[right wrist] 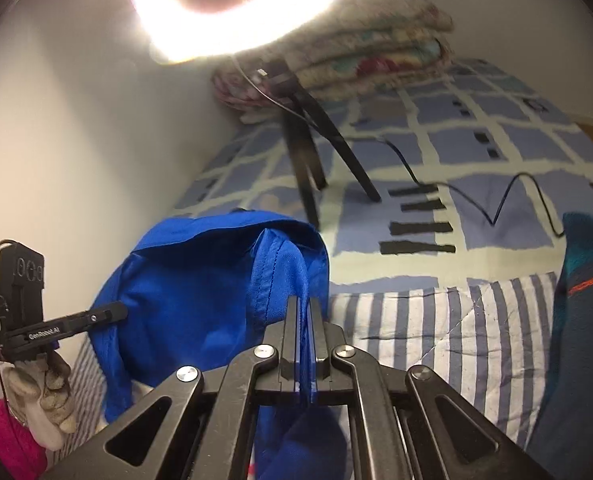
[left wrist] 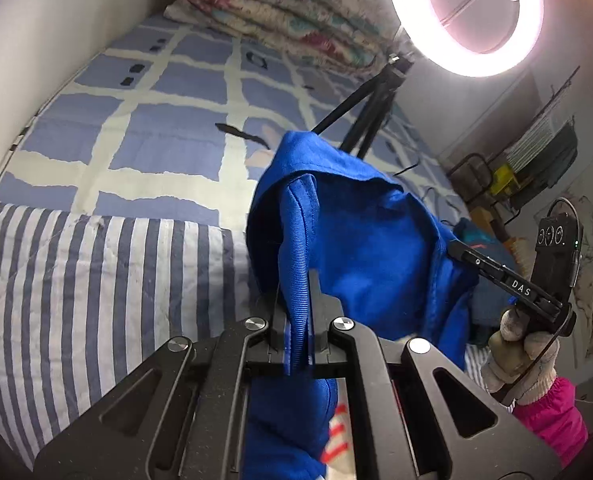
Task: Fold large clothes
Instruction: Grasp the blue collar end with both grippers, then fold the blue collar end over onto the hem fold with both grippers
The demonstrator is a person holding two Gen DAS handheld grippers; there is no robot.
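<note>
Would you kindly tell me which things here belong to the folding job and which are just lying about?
Part of the job:
- blue garment, pinched at two spots
- left tongs, shut on it
- right tongs, shut on it
- striped quilt, beneath the garment

Just lying about:
- ring light on its tripod
- folded floral quilt
- teal garment
- black cable

Blue garment (left wrist: 360,240) bunched, lifted above striped quilt (left wrist: 96,280).

Blue garment (left wrist: 360,240) hides right tongs' tips, lower folds cut off, floral quilt (right wrist: 376,48) perhaps blurred
</note>
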